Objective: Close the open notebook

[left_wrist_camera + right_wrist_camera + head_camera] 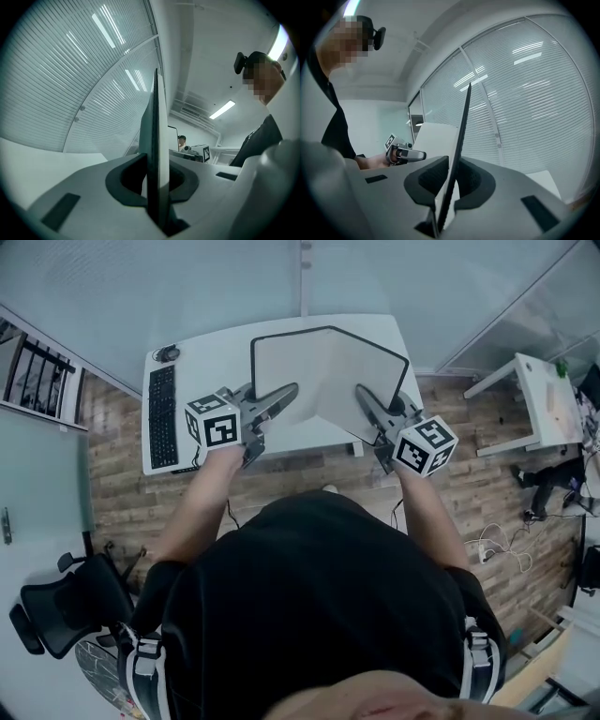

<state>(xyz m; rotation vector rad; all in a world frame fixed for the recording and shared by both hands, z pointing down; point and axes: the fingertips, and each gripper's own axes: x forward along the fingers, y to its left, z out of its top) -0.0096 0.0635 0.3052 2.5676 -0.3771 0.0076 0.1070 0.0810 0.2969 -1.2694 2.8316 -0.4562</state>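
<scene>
- While the notebook [323, 371] stands open over the white surface [211, 367], its two covers are upright and spread toward the person, with the fold on the far side. I cannot tell whether its lower edge rests on the surface.
- The left gripper [289, 392] has its jaws clamped on the left cover, which shows edge-on and upright between them in its own view.
- The right gripper [362, 396] has its jaws clamped on the right cover, which leans a little in its view, with a white page beside it.
- Judgement: the step in hand is bringing the two halves face to face. Swing both hands inward at an even pace and hinge about the far fold, so that neither cover twists or pulls out of its grip.
- Each grip has one jaw on the inner side of its cover. Those inner jaws would likely block the last part of the closing, so one grip probably has to come off before the covers meet.
- Watch that the white pages fold flat and do not buckle.
- The keyboard [161, 418] lies along the left of the surface, well apart from the notebook. The middle looks free for laying the notebook down.
</scene>
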